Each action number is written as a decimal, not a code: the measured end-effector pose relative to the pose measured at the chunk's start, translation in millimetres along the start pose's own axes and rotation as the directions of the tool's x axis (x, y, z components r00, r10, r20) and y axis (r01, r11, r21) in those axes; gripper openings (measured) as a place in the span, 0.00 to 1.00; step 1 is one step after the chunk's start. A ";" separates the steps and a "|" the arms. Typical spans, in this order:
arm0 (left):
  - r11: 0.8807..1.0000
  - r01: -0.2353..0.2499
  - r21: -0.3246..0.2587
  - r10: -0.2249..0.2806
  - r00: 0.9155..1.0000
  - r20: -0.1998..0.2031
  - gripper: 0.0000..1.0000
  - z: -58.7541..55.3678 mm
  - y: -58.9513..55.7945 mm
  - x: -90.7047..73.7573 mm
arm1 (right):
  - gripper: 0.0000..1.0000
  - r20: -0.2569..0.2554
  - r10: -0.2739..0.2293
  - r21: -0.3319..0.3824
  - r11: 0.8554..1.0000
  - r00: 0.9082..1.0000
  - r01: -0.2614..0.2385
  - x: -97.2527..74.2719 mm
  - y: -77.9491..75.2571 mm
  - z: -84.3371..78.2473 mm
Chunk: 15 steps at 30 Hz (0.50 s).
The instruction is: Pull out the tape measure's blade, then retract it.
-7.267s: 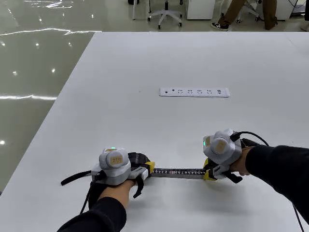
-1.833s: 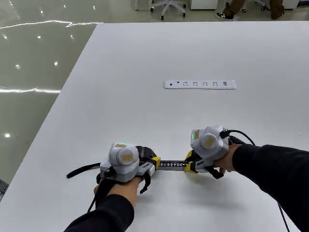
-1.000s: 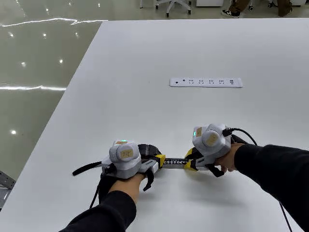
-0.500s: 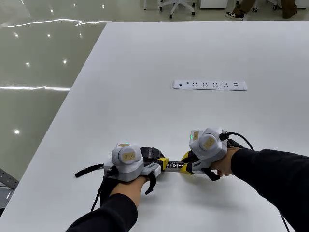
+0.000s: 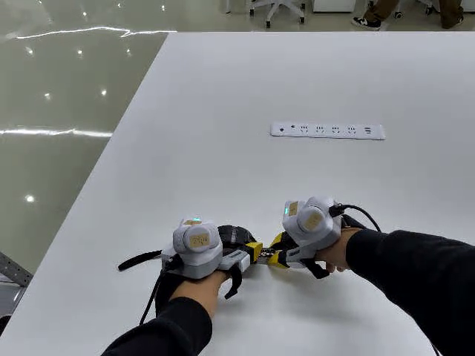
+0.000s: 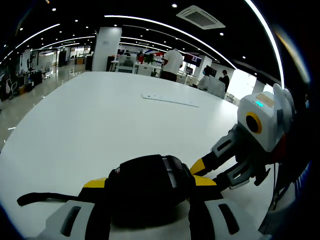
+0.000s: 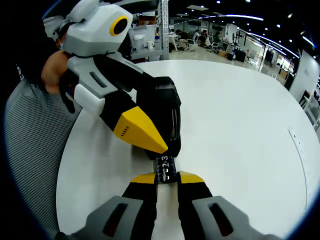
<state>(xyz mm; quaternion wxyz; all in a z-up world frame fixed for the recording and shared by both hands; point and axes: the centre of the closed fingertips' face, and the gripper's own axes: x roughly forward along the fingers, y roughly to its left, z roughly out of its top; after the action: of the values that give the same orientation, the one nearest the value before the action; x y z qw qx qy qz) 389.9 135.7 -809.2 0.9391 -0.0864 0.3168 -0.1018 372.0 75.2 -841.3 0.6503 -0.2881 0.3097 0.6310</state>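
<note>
Left gripper (image 5: 251, 254) has its jaws clamped around the black tape measure (image 6: 147, 187), which sits on the white worktop (image 5: 297, 81) near the front edge. Just a short stub of blade (image 7: 164, 167) pokes out, numbers visible. The right gripper (image 5: 274, 259) has its jaws pinched on that stub, tips right beside the left one's. A white power strip (image 5: 327, 130) lies well behind, off to the right.

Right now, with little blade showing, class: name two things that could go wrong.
One: the right gripper pinches the blade right by the case; released, it may snap hard inward. Two: the left gripper, clamped on the case, sits very close, so the grippers might collide and loosen that hold.
</note>
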 end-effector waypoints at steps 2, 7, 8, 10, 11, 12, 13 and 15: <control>1.000 0.001 -0.001 -0.001 1.000 -0.001 0.59 -0.2 -0.1 0.2 | 0.10 -0.003 -0.001 -0.003 1.000 1.000 0.001 1.1 -0.3 1.3; 1.000 0.006 -0.006 -0.006 1.000 -0.002 0.59 -0.5 0.3 0.9 | 0.10 -0.008 0.004 0.000 1.000 1.000 -0.004 7.4 -2.1 5.6; 1.000 0.009 -0.005 -0.009 1.000 -0.003 0.59 -0.5 0.3 1.0 | 0.10 -0.005 0.003 -0.003 1.000 1.000 -0.003 10.4 -2.0 9.3; 1.000 0.012 -0.004 -0.012 1.000 -0.003 0.59 -0.6 0.0 0.9 | 0.10 -0.017 -0.002 -0.005 1.000 1.000 0.001 16.9 1.7 14.6; 1.000 0.014 0.000 -0.014 1.000 -0.003 0.59 -0.8 -0.2 0.7 | 0.10 -0.062 0.018 -0.079 0.997 0.998 -0.023 15.5 0.6 10.4; 1.000 0.015 -0.002 -0.015 1.000 -0.002 0.59 -0.8 -0.2 0.5 | 0.10 -0.057 0.015 -0.028 0.999 0.998 -0.017 17.0 0.5 10.3; 1.000 0.015 0.000 -0.015 1.000 -0.003 0.59 -0.7 -0.4 0.5 | 0.10 -0.055 0.019 -0.046 0.999 0.998 -0.022 17.5 0.6 9.8; 1.000 0.016 -0.002 -0.016 1.000 -0.005 0.59 -0.6 -0.1 0.4 | 0.10 -0.049 0.018 -0.037 0.999 0.999 -0.020 17.0 1.2 8.9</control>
<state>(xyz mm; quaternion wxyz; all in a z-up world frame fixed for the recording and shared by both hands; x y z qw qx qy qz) 389.8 135.4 -809.9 0.9374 -0.0895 0.3183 -0.1090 371.3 93.0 -848.6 0.6311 -0.3127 0.3161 0.6356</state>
